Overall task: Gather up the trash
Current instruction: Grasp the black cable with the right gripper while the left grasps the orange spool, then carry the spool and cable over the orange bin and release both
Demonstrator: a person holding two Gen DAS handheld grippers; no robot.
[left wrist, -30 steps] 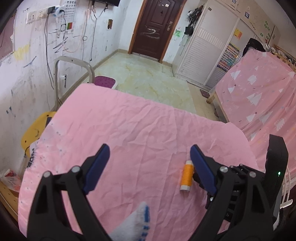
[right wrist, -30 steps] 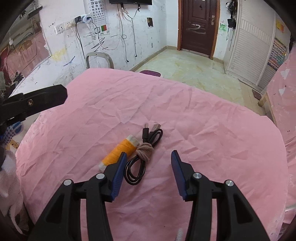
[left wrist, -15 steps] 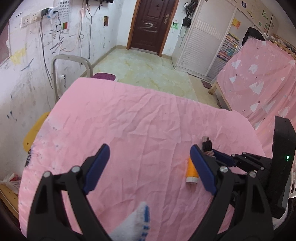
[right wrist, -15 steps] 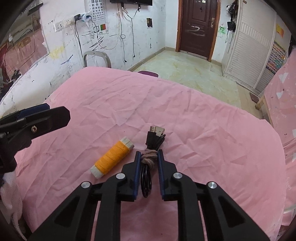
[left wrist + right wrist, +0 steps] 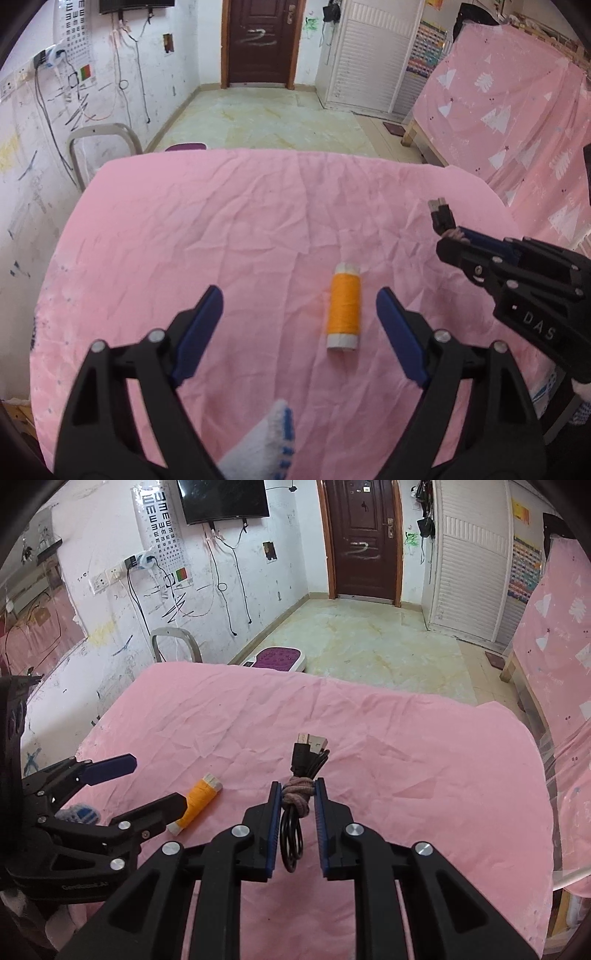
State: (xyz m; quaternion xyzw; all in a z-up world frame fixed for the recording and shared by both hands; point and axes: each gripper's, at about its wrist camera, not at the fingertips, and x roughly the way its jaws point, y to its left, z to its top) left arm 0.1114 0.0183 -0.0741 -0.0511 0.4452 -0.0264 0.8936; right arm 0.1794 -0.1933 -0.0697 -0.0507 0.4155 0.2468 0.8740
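Observation:
An orange thread spool (image 5: 344,311) lies on the pink cloth (image 5: 240,221); it also shows in the right wrist view (image 5: 195,803). My left gripper (image 5: 300,325) is open, low over the cloth, with the spool between its blue pads (image 5: 400,343), nearer the right one. My right gripper (image 5: 298,794) is shut on a coiled black USB cable (image 5: 308,753) tied with a brown cord, held above the cloth. In the left wrist view the right gripper (image 5: 448,240) and the cable plugs (image 5: 441,218) are at the right.
The pink-covered table ends at its far edge (image 5: 332,679), with tiled floor beyond. A metal chair frame (image 5: 99,147) stands at the far left by the wall. A pink-draped bed (image 5: 517,110) is on the right. A purple scale (image 5: 275,657) lies on the floor.
My right gripper closed on the cable and lifted it off the cloth. My left gripper swung right, bringing the spool between its open fingers.

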